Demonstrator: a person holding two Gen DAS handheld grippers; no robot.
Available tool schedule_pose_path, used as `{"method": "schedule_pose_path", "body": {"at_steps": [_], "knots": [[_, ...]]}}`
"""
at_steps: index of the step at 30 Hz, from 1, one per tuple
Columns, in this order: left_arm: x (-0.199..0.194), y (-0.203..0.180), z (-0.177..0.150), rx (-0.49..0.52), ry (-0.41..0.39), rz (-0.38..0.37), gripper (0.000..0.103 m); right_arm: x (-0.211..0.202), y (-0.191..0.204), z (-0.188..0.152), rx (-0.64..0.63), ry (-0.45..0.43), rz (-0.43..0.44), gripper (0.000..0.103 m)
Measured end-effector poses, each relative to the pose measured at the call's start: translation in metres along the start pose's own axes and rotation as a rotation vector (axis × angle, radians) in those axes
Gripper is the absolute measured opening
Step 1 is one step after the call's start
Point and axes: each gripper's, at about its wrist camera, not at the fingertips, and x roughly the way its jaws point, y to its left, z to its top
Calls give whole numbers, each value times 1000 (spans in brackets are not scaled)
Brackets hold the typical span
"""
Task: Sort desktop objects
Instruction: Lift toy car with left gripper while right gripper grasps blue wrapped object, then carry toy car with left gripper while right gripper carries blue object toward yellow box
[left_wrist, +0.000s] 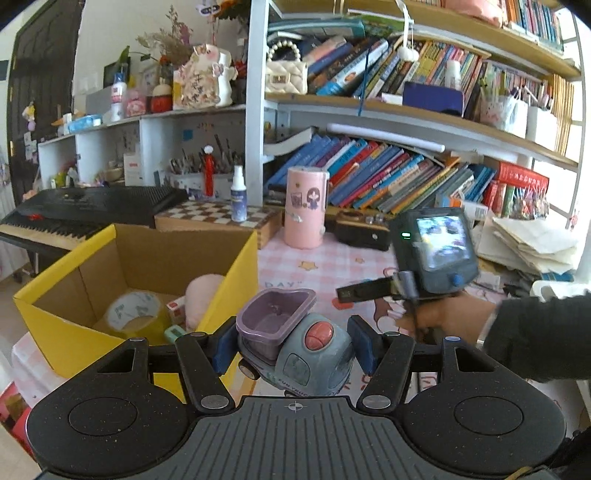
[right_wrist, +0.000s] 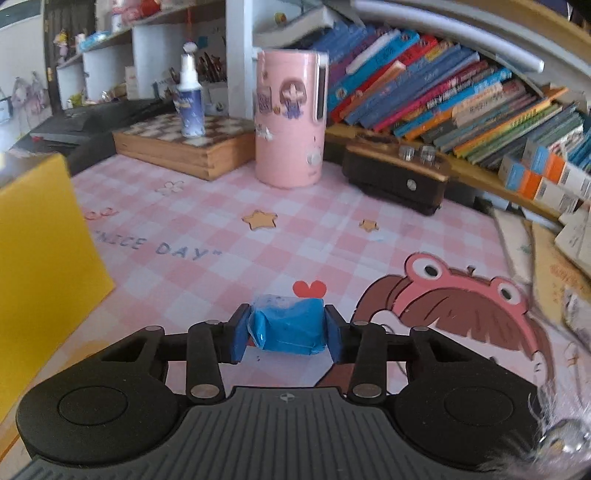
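Note:
My left gripper (left_wrist: 291, 345) is shut on a grey-blue toy truck (left_wrist: 295, 347) with a purple tub on its back and a pink dome. It hangs in the air beside the open yellow cardboard box (left_wrist: 55, 325). In the box lie a roll of tape (left_wrist: 135, 314), a pink plush (left_wrist: 201, 299) and small items. My right gripper (right_wrist: 286, 334) is low over the pink checked desk mat (right_wrist: 221, 229), its blue pads pressed on a small blue wrapped packet (right_wrist: 290, 326). The right hand with its device (left_wrist: 432, 254) shows in the left wrist view, to the right of the truck.
A tall pink cylinder container (right_wrist: 290, 118) stands mid-desk, a wooden chessboard box (right_wrist: 184, 144) with a spray bottle (right_wrist: 190, 105) to its left, a dark wooden box (right_wrist: 397, 177) to its right. Bookshelves line the back. A keyboard (left_wrist: 74, 214) sits far left, paper stacks (left_wrist: 532, 240) at right.

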Motion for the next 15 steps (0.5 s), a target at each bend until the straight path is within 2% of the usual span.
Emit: {"method": "schedule_pose_path", "body": {"at_steps": [9, 15], "knots": [[-23, 13, 4, -19, -48, 14, 62, -84, -7, -6, 24, -47, 66, 38], [-31, 24, 1, -16, -62, -34, 62, -137, -7, -25, 54, -39, 53, 38]]}}
